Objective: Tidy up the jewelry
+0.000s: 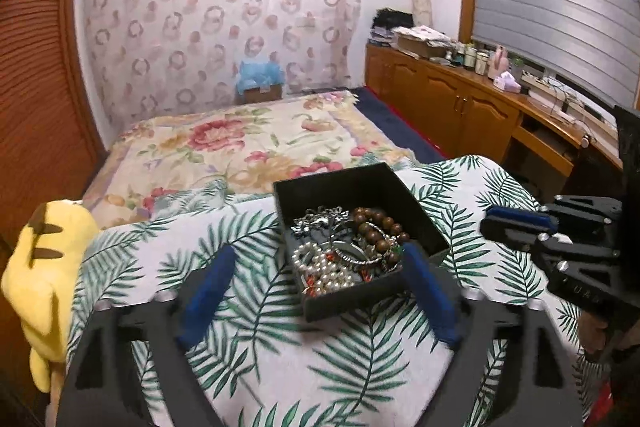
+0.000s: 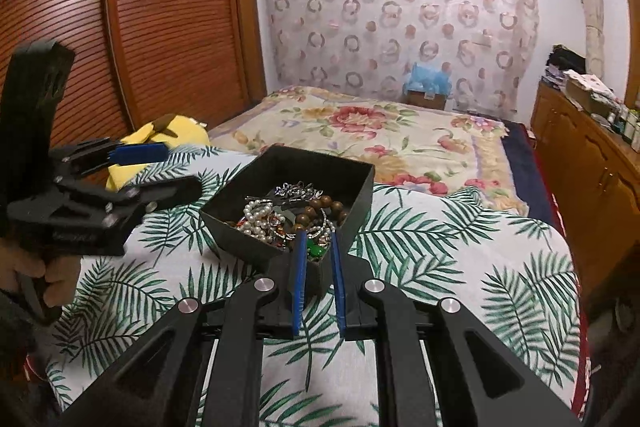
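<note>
Jewelry: a tangled pile of white pearl strings (image 1: pixel 320 263), shiny silver chains (image 1: pixel 320 221) and brown wooden beads (image 1: pixel 376 227), light, floppy, slippery; pinch one strand at its edge.
Box: square black box (image 1: pixel 312 195) on the leaf-print cloth (image 1: pixel 256 347), jewelry inside.
Left gripper (image 1: pixel 316 295): wide apart, holding nothing, just before the box.
Right gripper (image 2: pixel 318 267): narrow, at the box's near corner; I cannot tell if it grips anything.
</note>
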Demonstrator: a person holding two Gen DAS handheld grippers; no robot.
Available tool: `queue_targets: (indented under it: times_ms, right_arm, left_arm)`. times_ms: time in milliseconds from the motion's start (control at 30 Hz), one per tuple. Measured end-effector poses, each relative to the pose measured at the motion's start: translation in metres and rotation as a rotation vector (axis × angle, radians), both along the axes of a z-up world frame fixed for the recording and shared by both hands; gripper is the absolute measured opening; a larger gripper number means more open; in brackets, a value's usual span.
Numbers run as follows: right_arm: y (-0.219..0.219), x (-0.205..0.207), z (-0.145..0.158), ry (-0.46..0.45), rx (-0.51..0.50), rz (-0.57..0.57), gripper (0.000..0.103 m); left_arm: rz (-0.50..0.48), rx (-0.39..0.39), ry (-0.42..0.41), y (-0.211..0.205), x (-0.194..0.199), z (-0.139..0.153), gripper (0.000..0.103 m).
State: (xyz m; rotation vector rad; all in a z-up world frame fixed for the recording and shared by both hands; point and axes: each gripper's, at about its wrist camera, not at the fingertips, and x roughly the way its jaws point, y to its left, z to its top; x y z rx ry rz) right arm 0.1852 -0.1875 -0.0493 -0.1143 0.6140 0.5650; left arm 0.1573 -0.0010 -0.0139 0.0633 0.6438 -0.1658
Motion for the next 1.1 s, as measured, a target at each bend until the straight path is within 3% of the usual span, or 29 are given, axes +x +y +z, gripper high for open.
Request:
queue_targets:
  times_ms: [100, 167, 300, 433, 500, 1100]
  right_arm:
    - [-0.006, -0.013, 0.007, -0.023, 0.013, -0.025, 0.043]
    - [-0.008, -0.024, 0.012, -0.043, 0.015, -0.045, 0.047]
    - [-0.016, -0.043, 0.022, -0.074, 0.030, -0.105, 0.074]
    - [-0.023, -0.062, 0.030, -0.102, 0.050, -0.138, 0.084]
    - [-0.026, -0.069, 0.032, -0.115, 0.058, -0.156, 0.095]
    - [-0.033, -0.086, 0.041, -0.149, 0.085, -0.182, 0.096]
  left_arm:
    - [0.017, 0.000, -0.008, 0.002, -0.015, 0.004, 0.090]
    - [0.037, 0.005, -0.021, 0.004, -0.028, 0.007, 0.094]
    - [0.078, 0.013, -0.038, 0.005, -0.048, 0.012, 0.095]
    - [0.107, 0.029, -0.056, 0.005, -0.066, 0.016, 0.095]
    - [0.112, 0.027, -0.064, 0.004, -0.073, 0.018, 0.095]
    - [0.136, -0.013, -0.089, 0.008, -0.092, 0.023, 0.095]
